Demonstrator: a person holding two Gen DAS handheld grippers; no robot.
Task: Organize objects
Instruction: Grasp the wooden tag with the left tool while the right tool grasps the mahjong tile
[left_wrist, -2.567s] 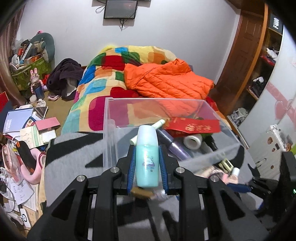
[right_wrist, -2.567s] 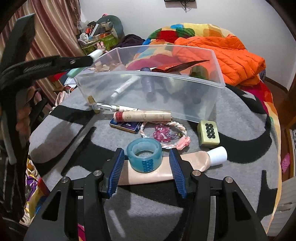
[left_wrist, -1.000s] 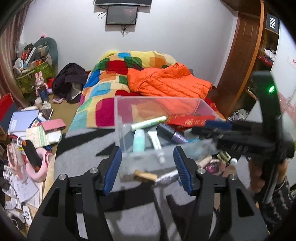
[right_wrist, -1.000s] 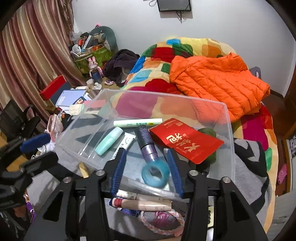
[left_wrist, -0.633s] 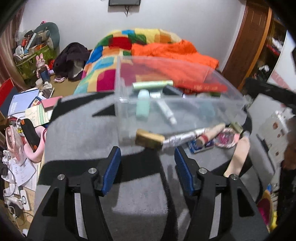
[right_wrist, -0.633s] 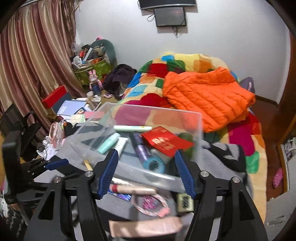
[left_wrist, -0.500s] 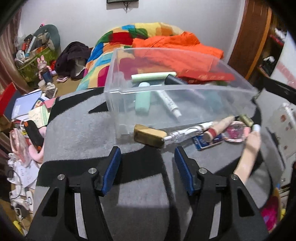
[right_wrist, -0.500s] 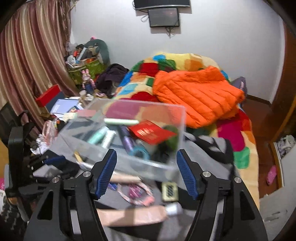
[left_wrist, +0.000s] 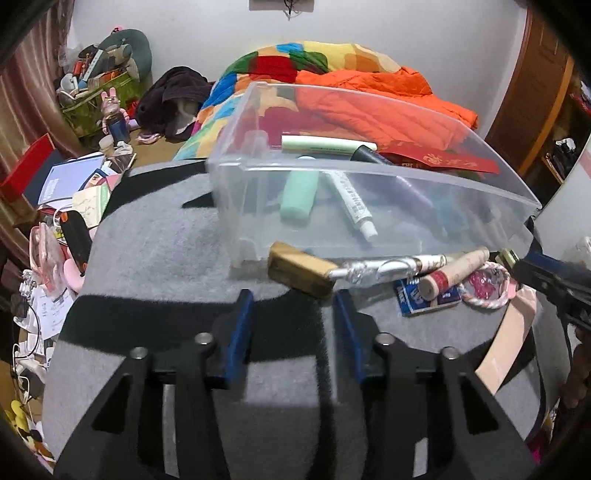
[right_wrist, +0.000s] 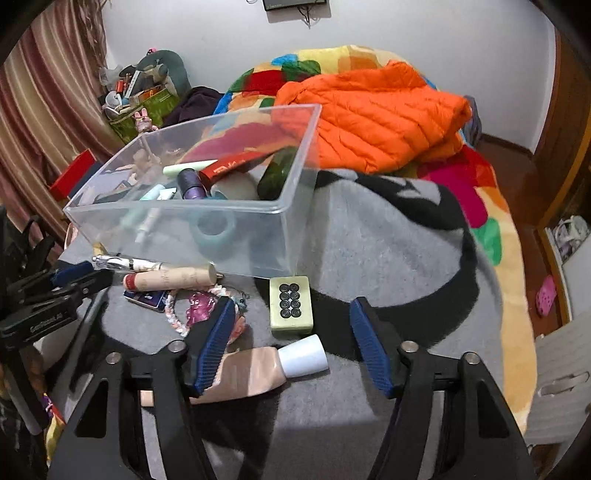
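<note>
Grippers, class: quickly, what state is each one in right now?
Left gripper: open, empty, jaws just been closing.
Right gripper: open, empty, jaws just been closing.

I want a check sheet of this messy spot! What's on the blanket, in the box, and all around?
Surface: grey and black blanket, draped over a bed.
Job's things: clear bin holds a mint bottle, white tube, teal tape roll, red envelope. Outside it: gold-capped bottle, mahjong tile, beige tube, pink rope ring.
Clutter: papers and boxes on the floor.
Grippers: left hand-held gripper open, jaws just narrowing, nothing between; right hand-held gripper open around the tile.
Cables: white cords on the floor.
Surroundings: orange jacket, curtain.
</note>
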